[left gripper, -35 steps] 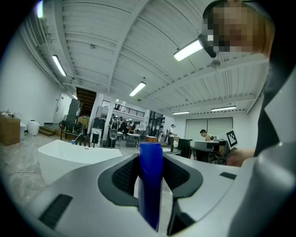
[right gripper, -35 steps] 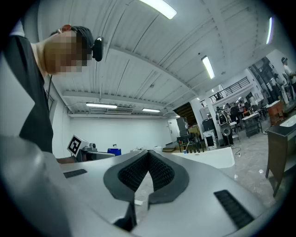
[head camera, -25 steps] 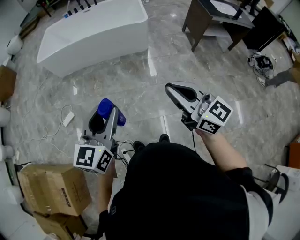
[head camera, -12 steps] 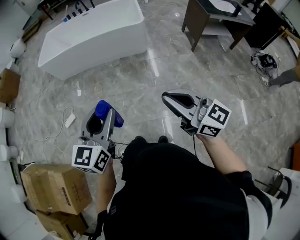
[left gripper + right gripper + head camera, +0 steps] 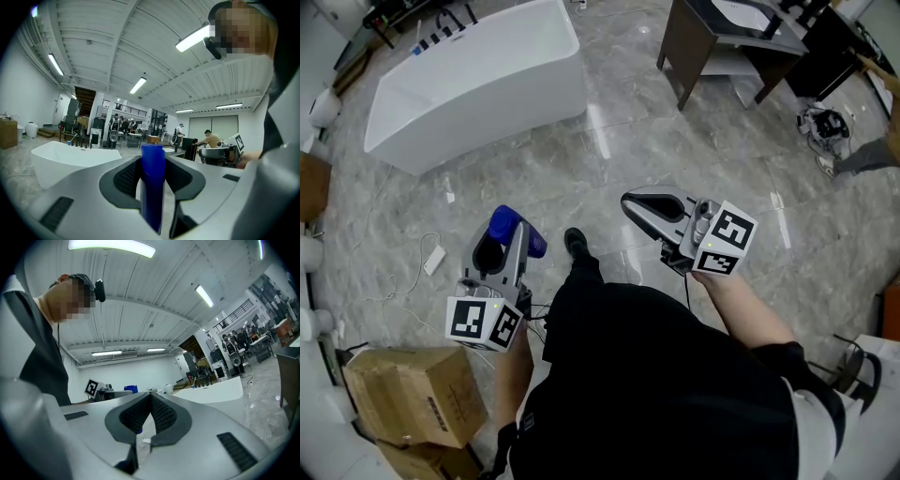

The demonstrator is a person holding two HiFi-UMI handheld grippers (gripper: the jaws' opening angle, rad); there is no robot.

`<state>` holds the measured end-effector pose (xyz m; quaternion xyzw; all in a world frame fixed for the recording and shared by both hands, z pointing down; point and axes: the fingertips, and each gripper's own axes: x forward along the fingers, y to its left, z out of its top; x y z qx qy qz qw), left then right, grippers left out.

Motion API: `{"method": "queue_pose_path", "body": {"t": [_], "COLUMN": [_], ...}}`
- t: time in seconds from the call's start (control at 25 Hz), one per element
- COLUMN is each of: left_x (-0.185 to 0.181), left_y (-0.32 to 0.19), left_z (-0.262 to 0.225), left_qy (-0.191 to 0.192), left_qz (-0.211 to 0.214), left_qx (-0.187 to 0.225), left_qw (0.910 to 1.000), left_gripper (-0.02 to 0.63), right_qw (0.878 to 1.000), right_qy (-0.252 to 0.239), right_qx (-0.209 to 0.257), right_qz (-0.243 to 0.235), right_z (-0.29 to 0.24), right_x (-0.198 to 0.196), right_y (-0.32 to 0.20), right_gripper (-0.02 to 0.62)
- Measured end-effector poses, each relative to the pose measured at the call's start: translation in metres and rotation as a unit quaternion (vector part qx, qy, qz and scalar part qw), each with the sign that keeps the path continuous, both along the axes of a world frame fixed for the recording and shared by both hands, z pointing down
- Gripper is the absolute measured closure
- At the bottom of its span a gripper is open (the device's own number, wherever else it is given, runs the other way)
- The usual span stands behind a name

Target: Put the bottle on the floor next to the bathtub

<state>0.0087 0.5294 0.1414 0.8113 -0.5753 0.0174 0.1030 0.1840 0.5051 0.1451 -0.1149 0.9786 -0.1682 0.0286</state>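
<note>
Your foot has stepped forward, so you are walking toward the bathtub. The fingers of your left gripper pinch the blue bottle, up in the air. Your right gripper has its fingers pressed together, empty. The bottle is not on the floor yet.
</note>
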Motion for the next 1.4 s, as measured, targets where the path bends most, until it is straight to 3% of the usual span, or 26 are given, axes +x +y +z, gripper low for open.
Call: {"method": "queue_pose_path", "body": {"t": [0.28,0.56,0.72,0.96,1.24,1.4], "left_x": [-0.041,-0.116,-0.121,-0.149,-0.131,-0.121], "left_y": [-0.107,-0.229,-0.243,-0.342,-0.429,-0.483], "left_z": [0.004,0.004,-0.003,0.011,0.037,0.046], "left_qy": [0.018,0.019,0.006,0.008,0.020,0.005], "left_qz": [0.022,0.037,0.028,0.037,0.024,0.005], "left_qx": [0.004,0.003,0.014,-0.017,-0.059,-0.072], "left_qw": [0.9996,0.9991,0.9995,0.9991,0.9978,0.9974], "left_gripper": [0.446,0.446,0.446,0.446,0.445,0.445], "right_qw": [1.000,0.999,0.999,0.998,0.997,0.996], "right_qy": [0.019,0.034,0.034,0.036,0.025,0.031], "right_qx": [0.008,0.002,-0.002,-0.048,-0.077,-0.079], "right_qz": [0.012,0.020,0.029,0.023,0.015,0.001], "right_z": [-0.007,-0.006,0.000,0.022,0.049,0.057], "right_x": [-0.046,-0.130,-0.131,-0.163,-0.146,-0.135], "right_y": [-0.105,-0.230,-0.238,-0.326,-0.421,-0.480], "right_gripper": [0.568,0.568,0.568,0.568,0.568,0.568]}}
